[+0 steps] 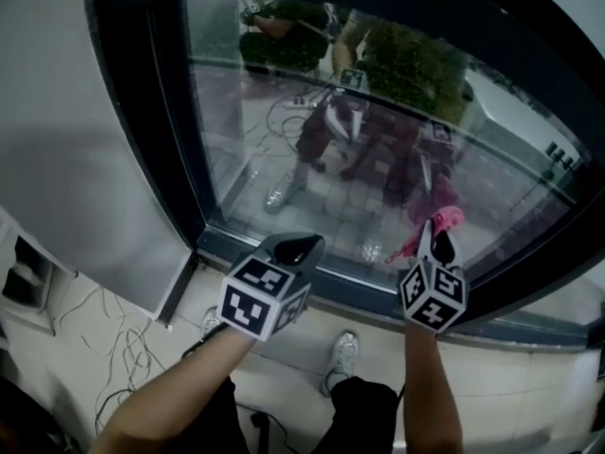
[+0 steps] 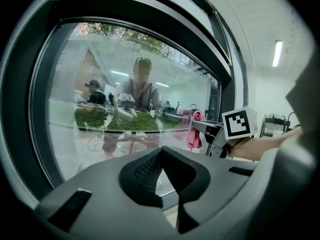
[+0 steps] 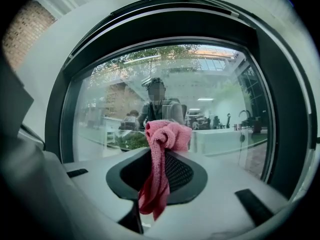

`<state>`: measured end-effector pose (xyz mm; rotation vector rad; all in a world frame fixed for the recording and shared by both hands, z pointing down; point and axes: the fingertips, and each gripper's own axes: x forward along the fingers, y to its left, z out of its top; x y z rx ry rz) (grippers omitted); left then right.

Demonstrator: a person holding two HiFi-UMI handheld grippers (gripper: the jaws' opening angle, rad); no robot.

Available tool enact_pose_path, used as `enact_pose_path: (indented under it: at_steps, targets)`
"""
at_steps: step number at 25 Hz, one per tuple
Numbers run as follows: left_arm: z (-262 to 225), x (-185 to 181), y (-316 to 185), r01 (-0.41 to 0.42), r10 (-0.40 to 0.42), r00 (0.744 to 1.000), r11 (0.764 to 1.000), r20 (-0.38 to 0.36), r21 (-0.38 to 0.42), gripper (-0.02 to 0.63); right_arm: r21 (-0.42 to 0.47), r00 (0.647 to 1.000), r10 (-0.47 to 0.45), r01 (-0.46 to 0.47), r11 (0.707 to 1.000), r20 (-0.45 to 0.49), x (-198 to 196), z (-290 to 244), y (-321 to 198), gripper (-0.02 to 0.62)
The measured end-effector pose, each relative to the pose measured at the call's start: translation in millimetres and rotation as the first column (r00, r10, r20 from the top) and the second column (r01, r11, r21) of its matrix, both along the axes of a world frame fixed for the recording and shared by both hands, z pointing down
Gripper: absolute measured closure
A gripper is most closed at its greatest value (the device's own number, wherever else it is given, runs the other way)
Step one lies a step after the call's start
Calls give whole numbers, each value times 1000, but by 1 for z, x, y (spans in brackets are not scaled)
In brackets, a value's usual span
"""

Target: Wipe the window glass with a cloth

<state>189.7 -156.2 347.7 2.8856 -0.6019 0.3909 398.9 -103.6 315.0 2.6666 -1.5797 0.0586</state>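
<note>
The window glass (image 1: 378, 149) sits in a dark frame (image 1: 161, 140) straight ahead. A pink cloth (image 1: 442, 219) is bunched in my right gripper (image 1: 437, 239), which is shut on it close to the lower right of the pane; whether the cloth touches the glass cannot be told. In the right gripper view the cloth (image 3: 164, 136) hangs over the jaws of that gripper (image 3: 162, 151) before the glass (image 3: 210, 99). My left gripper (image 1: 298, 249) is shut and empty, held near the bottom edge of the pane. The left gripper view shows its closed tips (image 2: 161, 153), the glass (image 2: 120, 79) and the cloth (image 2: 194, 132) at the right.
A grey wall panel (image 1: 76, 149) flanks the window on the left. Loose cables (image 1: 104, 348) lie on the tiled floor below it. The person's shoes (image 1: 342, 353) stand under the sill (image 1: 378, 291). Reflections of people and plants show in the glass.
</note>
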Motion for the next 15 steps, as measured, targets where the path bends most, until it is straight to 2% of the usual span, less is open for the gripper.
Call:
enact_pose_path:
  at_steps: [15]
  targets:
    - [5,-76,-39,117,-117,993,993,0,-20,600,-25,994,-113,113,993,7,-80,2,-67,529]
